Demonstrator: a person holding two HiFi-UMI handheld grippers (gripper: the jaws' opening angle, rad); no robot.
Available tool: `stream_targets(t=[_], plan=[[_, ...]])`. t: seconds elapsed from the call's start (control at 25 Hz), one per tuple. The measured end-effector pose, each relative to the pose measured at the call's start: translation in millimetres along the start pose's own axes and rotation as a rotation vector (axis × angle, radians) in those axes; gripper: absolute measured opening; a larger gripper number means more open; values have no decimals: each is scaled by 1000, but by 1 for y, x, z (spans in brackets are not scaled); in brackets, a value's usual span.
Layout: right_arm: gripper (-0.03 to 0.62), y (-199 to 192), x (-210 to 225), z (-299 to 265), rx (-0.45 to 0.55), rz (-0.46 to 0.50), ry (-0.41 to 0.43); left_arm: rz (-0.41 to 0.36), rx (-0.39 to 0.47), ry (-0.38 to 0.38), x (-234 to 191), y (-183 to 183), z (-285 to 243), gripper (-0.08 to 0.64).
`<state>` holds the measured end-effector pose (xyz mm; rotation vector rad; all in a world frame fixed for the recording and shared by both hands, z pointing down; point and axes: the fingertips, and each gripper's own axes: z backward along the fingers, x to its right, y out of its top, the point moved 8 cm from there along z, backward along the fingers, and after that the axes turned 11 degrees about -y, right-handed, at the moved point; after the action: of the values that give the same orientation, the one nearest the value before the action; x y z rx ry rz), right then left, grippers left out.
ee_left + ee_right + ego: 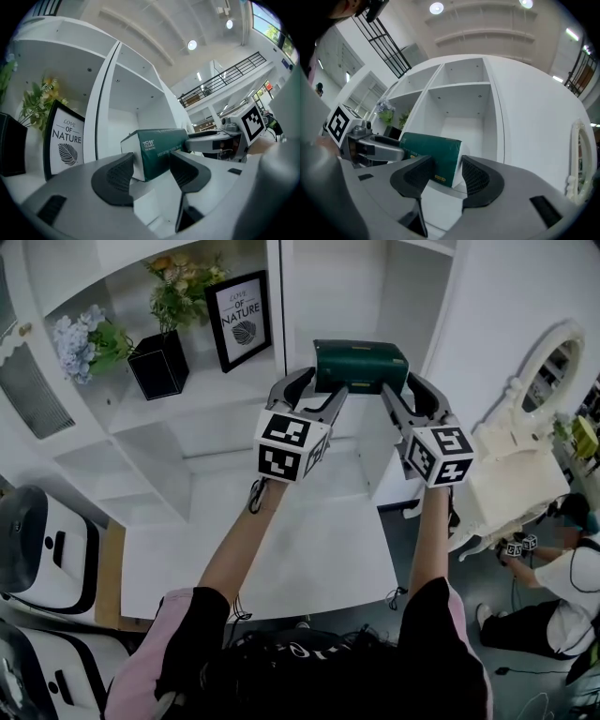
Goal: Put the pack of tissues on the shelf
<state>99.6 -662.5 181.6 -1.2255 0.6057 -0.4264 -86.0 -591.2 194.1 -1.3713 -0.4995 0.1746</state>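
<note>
Both ends of the green pack of tissues (361, 365) are clamped, one by the left gripper (320, 392), the other by the right gripper (406, 390), aloft before the white shelf unit (281, 296).

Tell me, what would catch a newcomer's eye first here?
A dark green pack of tissues is held up in the air, gripped from both sides by the left tool and the right tool, in front of a white shelf unit. On that shelf, up left, stand a framed "Love of Nature" print and flowers in a black pot.
</note>
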Motion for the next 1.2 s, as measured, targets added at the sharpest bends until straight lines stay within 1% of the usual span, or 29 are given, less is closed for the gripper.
stream_targets(t=[0.08, 0.24, 0.32, 0.52, 0.6, 0.76, 0.96, 1.08, 1.2], plan=[[225, -4, 0, -5, -4, -3, -8, 4, -6, 17, -2, -1, -3, 238], [218, -11, 1, -16, -9, -47, -28, 2, -15, 57, -3, -3, -7, 238], [216, -12, 2, -21, -13, -54, -33, 3, -26, 81, -4, -4, -10, 238], [215, -15, 5, -30, -33, -51, -37, 65, -43, 154, -5, -3, -21, 238], [215, -15, 7, -34, -47, -49, -43, 79, -58, 177, -5, -2, -26, 238], [215, -15, 12, -39, -73, -39, -60, 88, -102, 186, -1, -1, -38, 238], [213, -16, 15, -44, -95, -35, -84, 75, -136, 216, -1, -2, -47, 238], [213, -17, 16, -45, -107, -25, -108, 89, -130, 194, -1, -1, -47, 238], [213, -15, 16, -46, -126, 24, -117, 116, -101, 147, -4, 2, -42, 238]])
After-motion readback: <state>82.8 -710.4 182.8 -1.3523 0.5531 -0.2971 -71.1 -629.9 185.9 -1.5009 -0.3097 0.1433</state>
